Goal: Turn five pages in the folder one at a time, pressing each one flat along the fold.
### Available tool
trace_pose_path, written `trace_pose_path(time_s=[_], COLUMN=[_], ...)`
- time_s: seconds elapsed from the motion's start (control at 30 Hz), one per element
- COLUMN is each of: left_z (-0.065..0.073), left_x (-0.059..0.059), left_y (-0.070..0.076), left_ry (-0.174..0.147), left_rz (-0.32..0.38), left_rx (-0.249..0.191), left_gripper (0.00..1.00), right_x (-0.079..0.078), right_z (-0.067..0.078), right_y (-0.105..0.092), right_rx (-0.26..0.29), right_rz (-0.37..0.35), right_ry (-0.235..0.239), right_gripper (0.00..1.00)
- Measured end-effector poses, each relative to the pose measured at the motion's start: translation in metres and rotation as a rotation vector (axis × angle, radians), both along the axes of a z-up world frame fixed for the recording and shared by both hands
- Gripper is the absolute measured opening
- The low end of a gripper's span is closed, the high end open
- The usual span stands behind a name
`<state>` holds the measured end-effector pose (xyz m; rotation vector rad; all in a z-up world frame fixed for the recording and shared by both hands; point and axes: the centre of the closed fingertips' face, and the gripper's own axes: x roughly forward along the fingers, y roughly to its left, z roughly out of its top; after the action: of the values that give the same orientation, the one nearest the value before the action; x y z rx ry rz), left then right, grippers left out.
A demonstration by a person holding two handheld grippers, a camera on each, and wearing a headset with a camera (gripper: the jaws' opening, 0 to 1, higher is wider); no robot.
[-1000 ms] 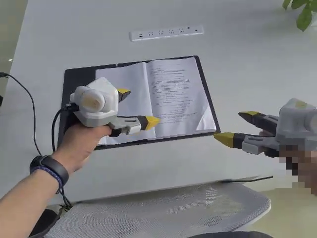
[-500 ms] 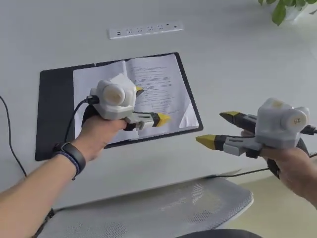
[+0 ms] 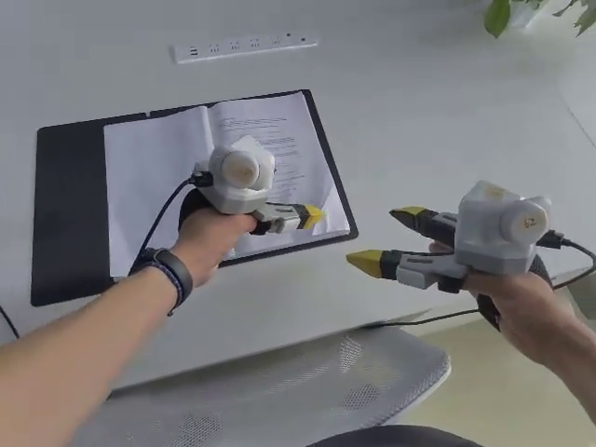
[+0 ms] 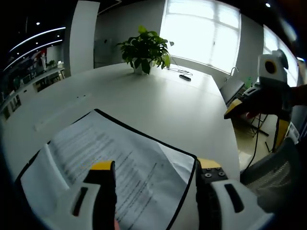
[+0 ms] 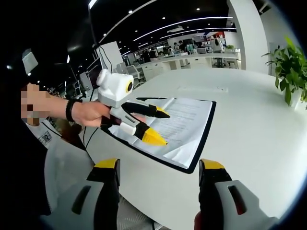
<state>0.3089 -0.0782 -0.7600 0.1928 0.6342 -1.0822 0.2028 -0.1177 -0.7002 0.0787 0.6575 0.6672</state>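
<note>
- Looking down through the head view, we see the folder (image 3: 56,233) lying open and flat on the white table (image 3: 447,121), its black cover showing past the paper on the left.
- We see a blank left-hand page (image 3: 149,186) and a right-hand page (image 3: 279,130) covered with printed lines. The sheets at the lower right corner are slightly fanned.
- We hold the left gripper (image 3: 303,216) over the lower part of the right-hand page, its yellow tips pointing toward the folder's right edge.
- In the left gripper view its jaws stand wide apart with nothing between them. The printed page and the cover's corner lie below the gap. We cannot tell whether a tip touches the paper.
- We hold the right gripper (image 3: 385,238) off the folder's right side, near the table's front edge and apart from the paper.
- Its jaws are also spread wide and grip nothing. In the right gripper view they point toward the folder and the left gripper.
- We see a dark wristband (image 3: 169,271) on the arm that holds the left gripper.
- A white power strip (image 3: 244,44) lies beyond the folder, a potted plant (image 4: 144,45) stands at the far end of the table, and a mesh chair (image 3: 279,391) sits below the front edge.
</note>
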Motion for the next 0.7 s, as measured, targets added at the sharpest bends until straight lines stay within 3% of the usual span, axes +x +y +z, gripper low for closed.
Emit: trace_pose_path(time_s=[0.17,0.27,0.33,0.43,0.5,0.7], left_z=[-0.018,-0.029,-0.033,-0.04,-0.041,-0.042], left_x=[0.0,-0.002,-0.002,-0.004,-0.005,-0.006], left_y=[-0.004,-0.005,-0.007,-0.006,-0.006,-0.006], left_ry=[0.005,-0.021,-0.014,-0.039,-0.083,-0.095], left_rz=[0.008,0.005,0.021,0.028,0.015,0.024], left_rx=[0.037,0.085,0.087,0.123,0.157,0.145], left_gripper=[0.68,0.67,0.68,0.68,0.69,0.66], right_x=[0.003,0.003,0.002,-0.001,-0.003,-0.005], right_z=[0.002,0.0,-0.001,-0.002,-0.003,-0.008], right_y=[-0.002,-0.004,-0.006,-0.007,-0.007,-0.007], right_rx=[0.011,0.009,0.015,0.012,0.012,0.015], right_rz=[-0.017,-0.024,-0.032,-0.034,-0.032,-0.033], right_ry=[-0.003,0.002,0.007,0.013,0.016,0.028], right_gripper=[0.65,0.63,0.63,0.63,0.63,0.61])
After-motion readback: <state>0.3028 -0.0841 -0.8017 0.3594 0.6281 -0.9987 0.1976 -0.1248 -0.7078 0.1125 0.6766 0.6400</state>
